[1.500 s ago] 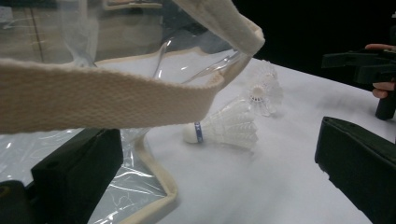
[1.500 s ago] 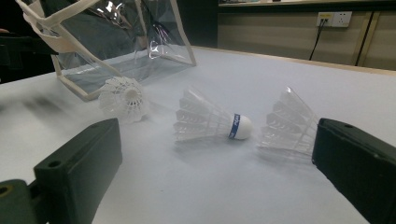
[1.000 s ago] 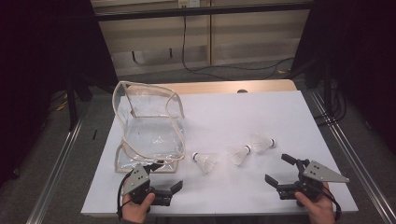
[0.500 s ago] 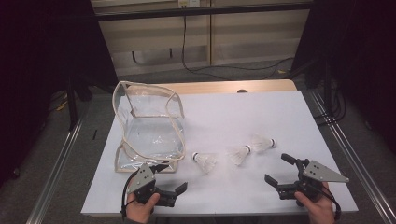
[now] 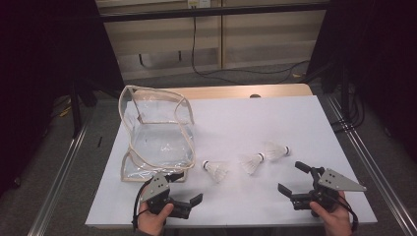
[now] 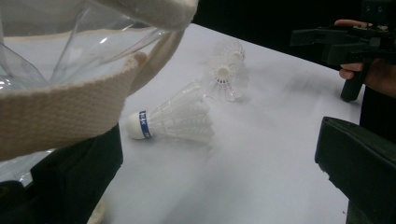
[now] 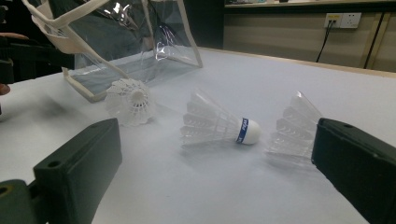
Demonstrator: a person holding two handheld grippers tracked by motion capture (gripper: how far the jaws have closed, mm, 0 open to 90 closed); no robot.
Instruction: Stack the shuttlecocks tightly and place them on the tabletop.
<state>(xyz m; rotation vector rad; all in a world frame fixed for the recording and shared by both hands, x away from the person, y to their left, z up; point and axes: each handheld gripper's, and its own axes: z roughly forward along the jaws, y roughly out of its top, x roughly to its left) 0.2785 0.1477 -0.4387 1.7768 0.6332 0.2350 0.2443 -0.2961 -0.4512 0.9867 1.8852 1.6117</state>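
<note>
Clear bag (image 5: 160,142) slumps on the worktop's (image 5: 275,118) left, mouth gaping toward the shuttlecocks, likely to receive them. Three shuttlecocks lie on their sides; the nearest shuttlecock (image 5: 215,170) rests just beside the bag. Left claw (image 5: 184,194), jaws spread, sits at the bag's woven trim (image 6: 70,107). Right claw (image 5: 291,178), spread, faces the other two.

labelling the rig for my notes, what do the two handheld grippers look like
Both are black, pistol-style tools. The left gripper and right gripper each have two blocky, matte black jaws, a grey three-cornered plate on top with small dark dots, and a black cable trailing back past the hand. No sleeves are visible.
</note>
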